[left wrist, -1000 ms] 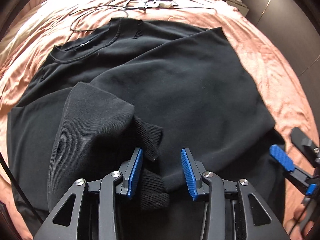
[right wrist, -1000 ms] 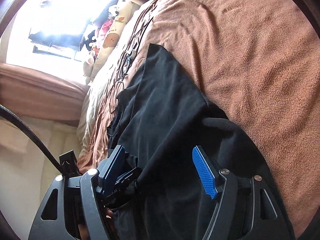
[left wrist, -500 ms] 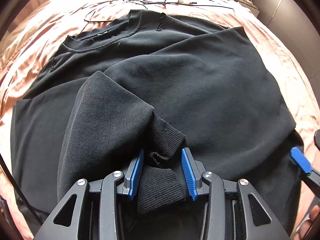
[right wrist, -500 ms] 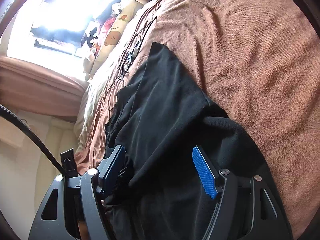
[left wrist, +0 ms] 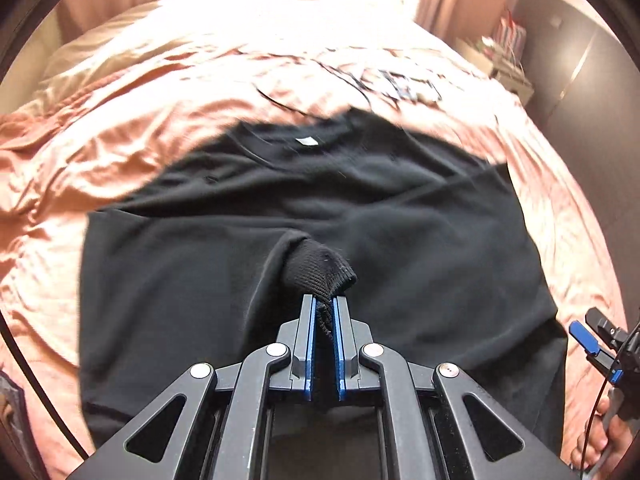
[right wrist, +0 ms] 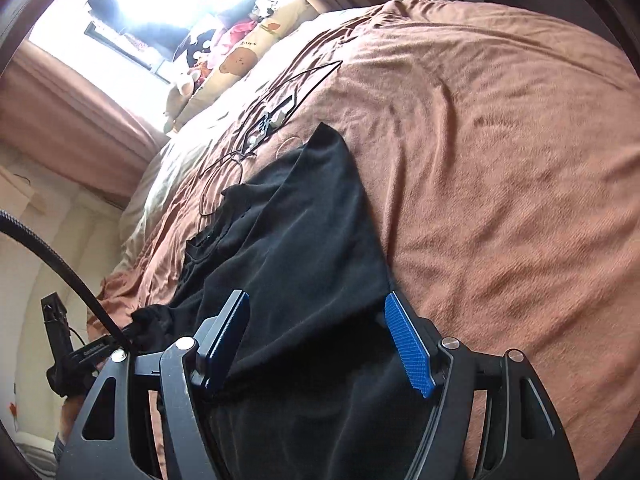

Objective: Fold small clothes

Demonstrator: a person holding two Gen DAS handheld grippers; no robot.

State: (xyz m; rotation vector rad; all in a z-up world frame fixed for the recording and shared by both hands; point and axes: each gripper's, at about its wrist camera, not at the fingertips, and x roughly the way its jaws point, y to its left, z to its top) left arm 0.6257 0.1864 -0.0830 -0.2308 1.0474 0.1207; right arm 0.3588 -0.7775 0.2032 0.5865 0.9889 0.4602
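1. The left gripper had just closed; its blue pads pinched the ribbed cuff of the black sweatshirt's sleeve, lifting that cuff clear of the cloth under it.
2. The right gripper stood with its jaws wide apart over the near hem of the garment; black cloth lay between the pads, but neither pad pressed on it.
3. In the left wrist view, the right gripper's blue tip showed at the far right edge, beside the sweatshirt's lower corner, with a hand below it.
4. The black sweatshirt lay spread flat on the pinkish-brown bedspread, neckline away from the grippers, a small white label at the collar.
5. Beyond the collar, a thin black cable looped across the bedspread.
6. Farthest off, plush toys sat by a bright window.
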